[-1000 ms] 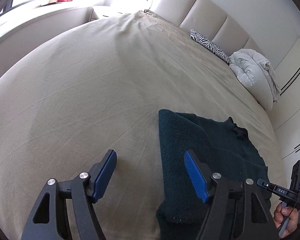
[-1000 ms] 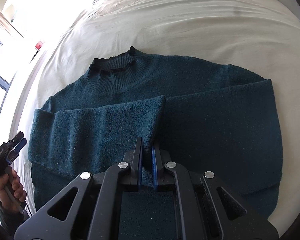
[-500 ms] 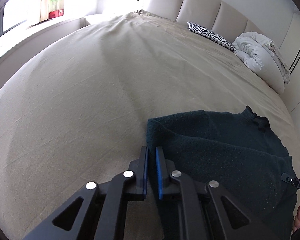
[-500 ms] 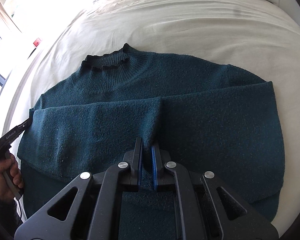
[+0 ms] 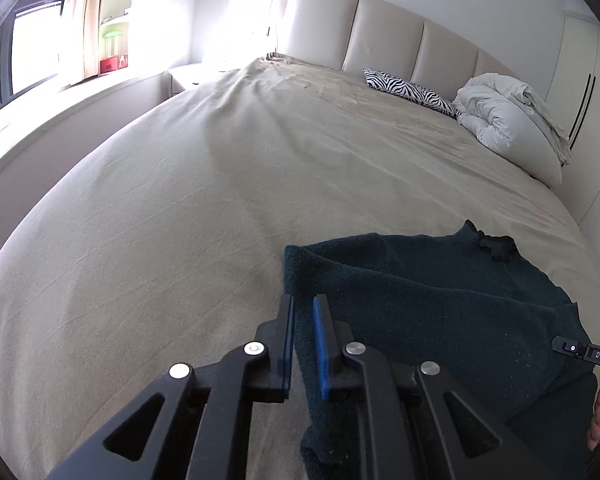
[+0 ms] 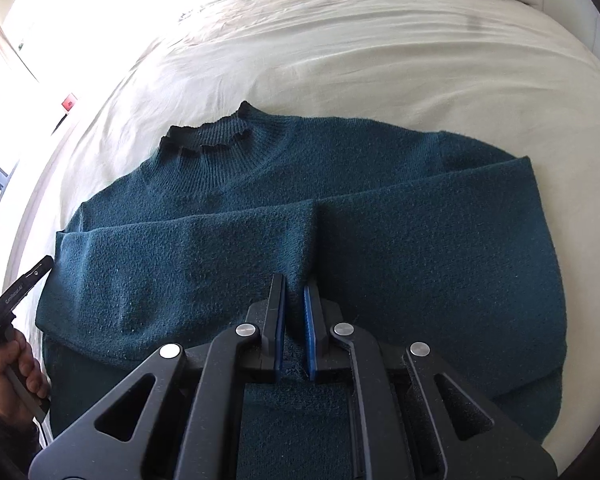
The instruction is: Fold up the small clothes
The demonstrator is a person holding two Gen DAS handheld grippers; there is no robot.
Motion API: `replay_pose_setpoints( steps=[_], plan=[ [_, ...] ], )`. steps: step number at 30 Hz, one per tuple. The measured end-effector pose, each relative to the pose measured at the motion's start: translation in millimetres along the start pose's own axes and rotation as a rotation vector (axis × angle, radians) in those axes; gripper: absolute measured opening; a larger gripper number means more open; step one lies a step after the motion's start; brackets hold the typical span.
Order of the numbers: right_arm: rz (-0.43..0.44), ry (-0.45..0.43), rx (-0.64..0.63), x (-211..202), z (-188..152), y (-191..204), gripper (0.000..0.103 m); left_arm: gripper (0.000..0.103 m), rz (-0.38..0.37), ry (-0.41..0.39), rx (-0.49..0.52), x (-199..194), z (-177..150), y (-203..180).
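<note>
A dark teal knit sweater (image 6: 380, 208) lies flat on the beige bed, collar away from me, both sleeves folded across its body. My right gripper (image 6: 294, 292) is shut on the end of the left sleeve where the two cuffs meet in the middle. In the left wrist view the sweater (image 5: 440, 292) lies at lower right. My left gripper (image 5: 303, 308) is shut on its folded left edge, with fabric pinched between the blue pads. The left gripper also shows at the left edge of the right wrist view (image 6: 24, 288).
The beige bed sheet (image 5: 220, 200) spreads wide to the left and beyond. A zebra-print pillow (image 5: 410, 92) and a white rolled duvet (image 5: 508, 120) lie by the padded headboard (image 5: 384, 32). A window ledge (image 5: 60, 112) runs along the left.
My left gripper went from open over the sweater's left edge to shut on that edge. My right gripper stayed shut on the sleeve end, and the view tilted up slightly.
</note>
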State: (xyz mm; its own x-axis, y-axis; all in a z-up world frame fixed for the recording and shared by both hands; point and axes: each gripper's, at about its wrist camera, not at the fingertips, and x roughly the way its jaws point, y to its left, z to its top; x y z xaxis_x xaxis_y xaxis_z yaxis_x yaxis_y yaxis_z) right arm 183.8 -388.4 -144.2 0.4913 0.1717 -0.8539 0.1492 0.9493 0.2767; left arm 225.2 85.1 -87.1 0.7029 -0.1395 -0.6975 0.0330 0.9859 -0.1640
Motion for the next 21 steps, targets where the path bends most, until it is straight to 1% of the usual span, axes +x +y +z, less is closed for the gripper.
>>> replay_pose_setpoints(
  steps=[1, 2, 3, 5, 7, 10, 11, 12, 14, 15, 16, 18, 19, 21],
  plan=[
    [0.002, 0.005, 0.006, 2, -1, -1, 0.008, 0.012, 0.001, -0.008, 0.031, -5, -4, -6],
    [0.003, -0.003, 0.004, 1, -3, -1, 0.008, 0.012, 0.009, 0.002, 0.064, -4, -8, -12],
    [0.001, -0.007, -0.001, 0, -4, -1, 0.008, 0.012, 0.019, 0.028, 0.093, 1, -13, -15],
    [-0.001, -0.010, 0.004, 2, -5, -1, 0.008, 0.013, 0.032, 0.102, 0.105, 21, -25, -14],
    [0.008, -0.014, 0.021, 4, -4, -4, 0.008, 0.013, 0.024, 0.098, 0.088, 25, -29, -9],
    [0.030, -0.027, 0.035, 8, -4, -13, 0.008, 0.013, 0.055, 0.094, 0.125, 23, -31, -12],
    [0.034, -0.028, 0.041, 8, -4, -14, 0.008, 0.014, 0.058, 0.090, 0.124, 22, -33, -11],
    [0.032, -0.028, 0.045, 7, -3, -15, 0.008, 0.021, 0.059, 0.089, 0.111, 22, -34, -8],
    [0.003, -0.033, 0.053, 3, -2, -13, 0.009, 0.021, 0.026, 0.095, 0.066, 24, -34, 2],
    [-0.022, -0.036, 0.061, -2, -2, -12, 0.012, 0.021, 0.014, 0.099, 0.055, 25, -34, 4],
    [-0.045, -0.046, 0.072, -7, -1, -11, 0.012, 0.021, 0.015, 0.100, 0.057, 26, -33, 4],
    [-0.065, -0.088, 0.072, -22, -1, -4, 0.012, 0.021, 0.040, 0.093, 0.084, 25, -35, -1],
    [-0.057, -0.113, 0.063, -31, -2, 0, 0.012, 0.021, 0.053, 0.087, 0.098, 25, -36, -4],
    [-0.008, -0.151, 0.040, -42, -3, 12, 0.012, 0.021, 0.067, 0.080, 0.113, 25, -38, -7]
  ],
)
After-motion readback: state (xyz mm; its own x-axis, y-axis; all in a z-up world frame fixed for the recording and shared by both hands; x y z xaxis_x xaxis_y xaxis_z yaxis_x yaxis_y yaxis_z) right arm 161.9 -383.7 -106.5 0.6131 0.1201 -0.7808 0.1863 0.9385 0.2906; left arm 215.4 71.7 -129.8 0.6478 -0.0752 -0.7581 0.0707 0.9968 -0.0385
